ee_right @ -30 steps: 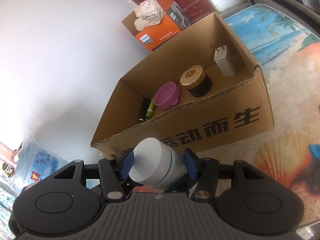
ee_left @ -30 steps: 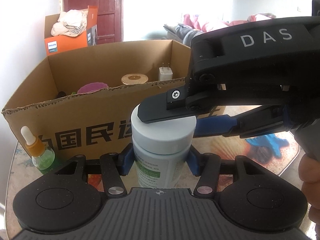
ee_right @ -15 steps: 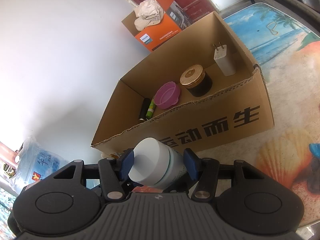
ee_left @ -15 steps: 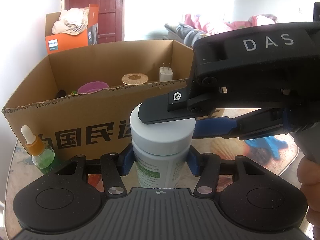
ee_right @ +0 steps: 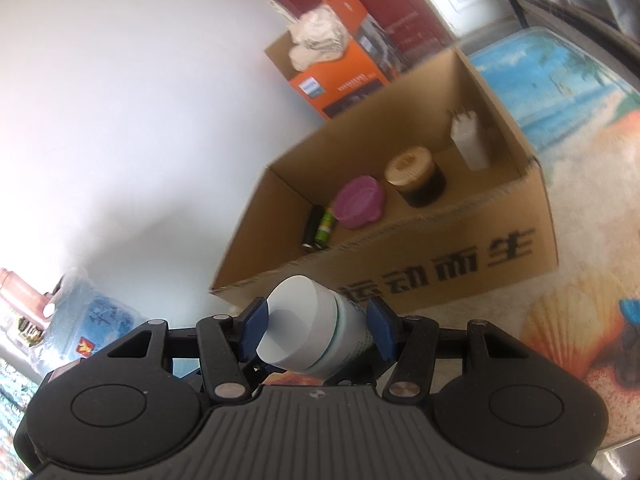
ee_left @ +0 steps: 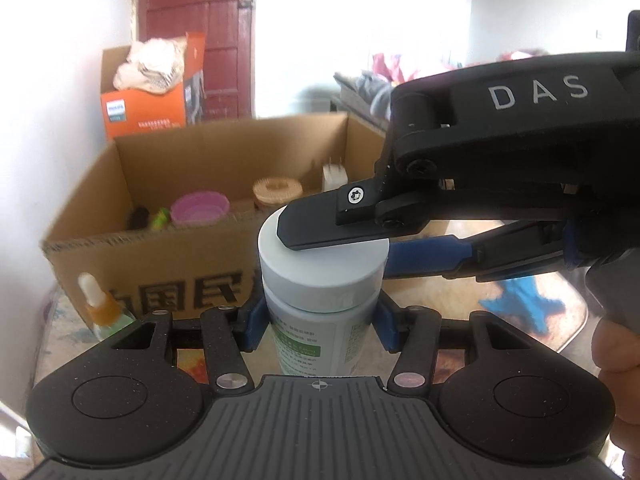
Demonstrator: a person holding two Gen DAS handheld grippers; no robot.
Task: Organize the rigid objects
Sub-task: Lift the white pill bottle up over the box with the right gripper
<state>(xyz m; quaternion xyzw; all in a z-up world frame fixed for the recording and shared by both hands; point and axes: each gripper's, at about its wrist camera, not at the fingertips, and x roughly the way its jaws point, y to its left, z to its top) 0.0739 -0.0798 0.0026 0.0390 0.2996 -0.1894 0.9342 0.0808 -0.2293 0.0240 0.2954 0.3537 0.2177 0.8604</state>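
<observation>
A white pill bottle (ee_left: 320,280) with a grey-white cap and green label is held by both grippers at once. My left gripper (ee_left: 318,322) is shut on its body, bottle upright. My right gripper (ee_right: 316,330) is shut on its cap end (ee_right: 304,328); it shows in the left wrist view as a black "DAS" body (ee_left: 500,152) reaching in from the right over the cap. The open cardboard box (ee_left: 224,160) stands just behind the bottle and holds a purple bowl (ee_right: 360,202), a dark jar with a gold lid (ee_right: 416,176), a white charger (ee_right: 470,140) and batteries (ee_right: 320,228).
A dropper bottle with orange liquid (ee_left: 100,308) stands left of the box front. An orange Philips box (ee_left: 152,92) with cloth sits behind, by a red door. The table has a beach-print cover (ee_right: 580,300). A water jug (ee_right: 92,320) is at the left.
Both grippers have lifted the bottle and moved closer to the box; more of the box's inside shows now. The grip on the bottle is unchanged.
</observation>
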